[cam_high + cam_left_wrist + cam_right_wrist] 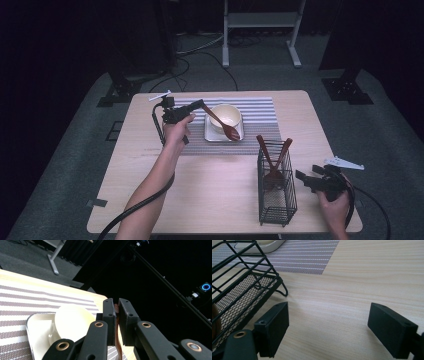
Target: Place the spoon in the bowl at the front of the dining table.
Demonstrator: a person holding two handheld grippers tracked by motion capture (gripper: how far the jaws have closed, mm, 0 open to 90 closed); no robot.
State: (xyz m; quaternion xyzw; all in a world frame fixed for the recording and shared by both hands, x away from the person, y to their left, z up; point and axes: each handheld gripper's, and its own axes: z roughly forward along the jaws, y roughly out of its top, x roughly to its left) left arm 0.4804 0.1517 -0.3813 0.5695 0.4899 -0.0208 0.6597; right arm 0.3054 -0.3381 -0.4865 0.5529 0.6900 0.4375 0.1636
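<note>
wire caddy (276,192) beside bare tabletop (200,190)

Clamped between the black jaws of the left gripper (200,104) is a reddish-brown wooden spoon (222,123). Just beyond those jaws sit a cream bowl (226,115) and a white tray (208,134) on a placemat (260,111) striped grey and white. Left of the right gripper's (300,176) black jaws stands a black wire basket (276,199) on the pale wood-grain tabletop (210,190).
</note>
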